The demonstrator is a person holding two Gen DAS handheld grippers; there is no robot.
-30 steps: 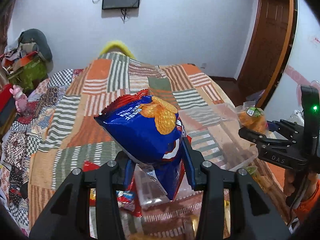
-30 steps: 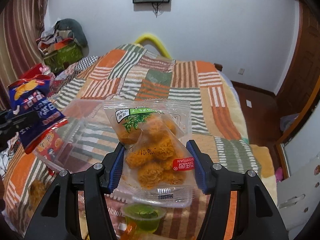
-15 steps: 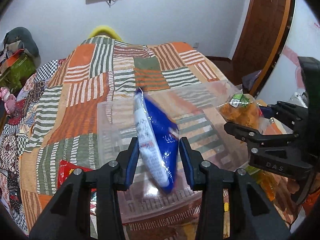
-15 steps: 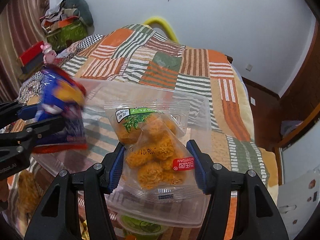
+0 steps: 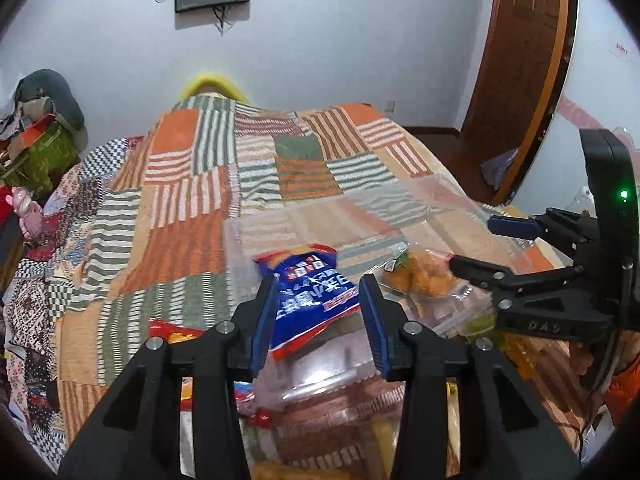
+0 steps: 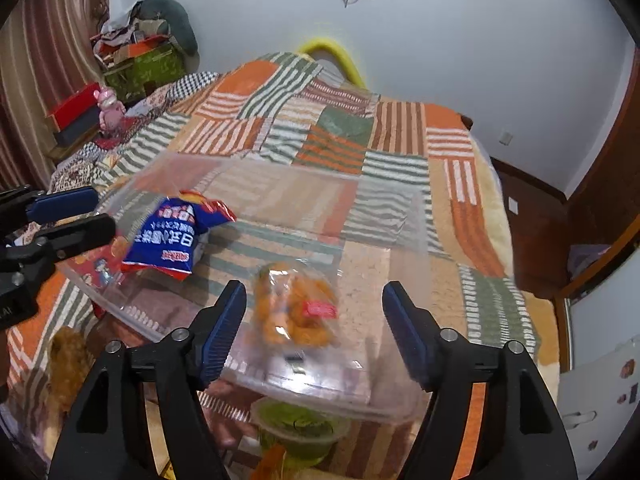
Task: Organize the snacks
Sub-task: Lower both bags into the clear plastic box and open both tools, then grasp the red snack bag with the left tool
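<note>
Snack pack (image 6: 298,312) sits loose between the opening right claw (image 6: 314,330); left claw (image 5: 318,320) apart, chip bag (image 5: 308,296) just ahead.

patchwork bed (image 6: 400,168): clear bin (image 6: 280,184), green jelly cup (image 6: 300,432), loose snack packets (image 5: 176,330).

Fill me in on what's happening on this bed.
A person with a gripper in each hand is sorting snacks into a clear bin on the bed. The blue chip bag lies in the bin on the side of the left gripper, whose fingers stand apart from it. The right gripper is opening, and the clear pack of orange snacks is blurred below its spread fingers, inside the bin. A green jelly cup waits outside the bin.
</note>
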